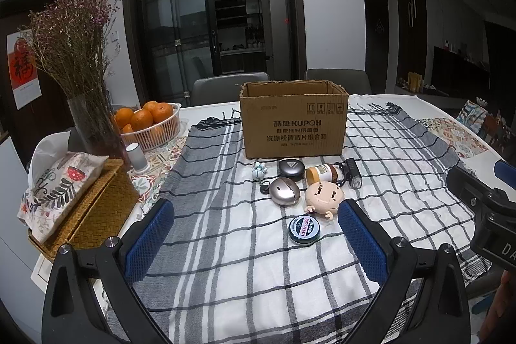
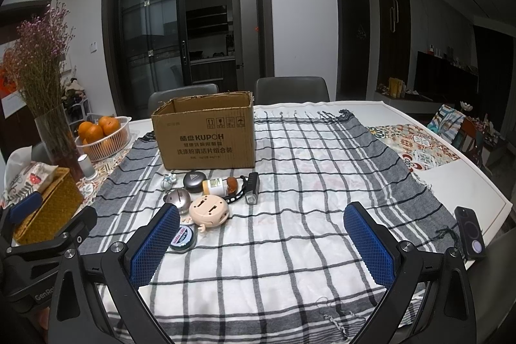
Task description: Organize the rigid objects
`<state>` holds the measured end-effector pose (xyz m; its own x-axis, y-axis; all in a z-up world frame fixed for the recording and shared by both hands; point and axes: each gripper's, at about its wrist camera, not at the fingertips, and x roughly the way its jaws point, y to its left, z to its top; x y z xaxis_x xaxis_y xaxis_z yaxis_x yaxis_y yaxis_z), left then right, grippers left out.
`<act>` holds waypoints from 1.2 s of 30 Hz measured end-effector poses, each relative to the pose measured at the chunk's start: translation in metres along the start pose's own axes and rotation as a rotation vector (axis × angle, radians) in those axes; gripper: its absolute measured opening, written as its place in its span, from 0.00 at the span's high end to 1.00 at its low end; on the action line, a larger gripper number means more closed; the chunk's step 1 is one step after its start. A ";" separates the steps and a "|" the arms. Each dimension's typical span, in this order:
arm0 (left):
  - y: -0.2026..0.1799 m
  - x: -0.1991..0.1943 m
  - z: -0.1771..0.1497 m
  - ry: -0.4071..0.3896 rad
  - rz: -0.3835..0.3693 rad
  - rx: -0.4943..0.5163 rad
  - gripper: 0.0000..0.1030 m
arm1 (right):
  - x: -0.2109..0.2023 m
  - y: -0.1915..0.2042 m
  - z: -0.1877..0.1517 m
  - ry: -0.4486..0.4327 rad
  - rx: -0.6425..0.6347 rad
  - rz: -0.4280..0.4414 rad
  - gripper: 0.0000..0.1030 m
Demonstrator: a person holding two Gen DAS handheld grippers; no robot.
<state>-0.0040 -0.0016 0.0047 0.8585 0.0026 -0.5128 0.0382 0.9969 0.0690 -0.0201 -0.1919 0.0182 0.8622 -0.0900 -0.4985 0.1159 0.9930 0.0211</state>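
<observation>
An open cardboard box (image 1: 294, 124) (image 2: 206, 134) stands on the checked cloth. In front of it lie a small figurine (image 1: 259, 170), a dark round case (image 1: 291, 168), a brown pill bottle (image 1: 322, 173), a black flashlight (image 1: 353, 172), a silver egg-shaped case (image 1: 284, 191), a beige doll head (image 1: 323, 197) (image 2: 209, 210) and a round tin (image 1: 303, 230) (image 2: 182, 239). My left gripper (image 1: 256, 234) is open above the cloth, near the tin. My right gripper (image 2: 261, 234) is open, right of the objects.
A basket of oranges (image 1: 151, 124), a vase of dried flowers (image 1: 93, 124), a small white cylinder (image 1: 135, 155) and a tissue box in a wicker tray (image 1: 74, 199) stand at the left. A phone (image 2: 469, 232) lies at the right table edge. Chairs stand behind the table.
</observation>
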 end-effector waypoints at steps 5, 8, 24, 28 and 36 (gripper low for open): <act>-0.001 0.004 -0.001 0.012 -0.004 0.002 0.00 | 0.001 0.002 0.001 0.005 0.000 0.004 0.00; -0.002 0.010 -0.004 0.030 -0.015 0.012 0.00 | 0.000 0.004 0.003 0.011 -0.008 0.009 0.00; -0.020 0.062 -0.022 0.121 -0.135 0.139 0.00 | 0.059 0.013 -0.005 0.110 -0.088 0.142 0.01; -0.024 0.080 -0.027 0.150 -0.171 0.175 0.03 | 0.077 0.018 -0.008 0.134 -0.112 0.186 0.01; -0.030 0.113 -0.038 0.199 -0.251 0.223 0.10 | 0.123 0.028 -0.015 0.222 -0.134 0.258 0.03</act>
<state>0.0726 -0.0285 -0.0878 0.6934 -0.2022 -0.6916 0.3636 0.9269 0.0935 0.0821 -0.1741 -0.0561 0.7251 0.1685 -0.6677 -0.1694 0.9835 0.0642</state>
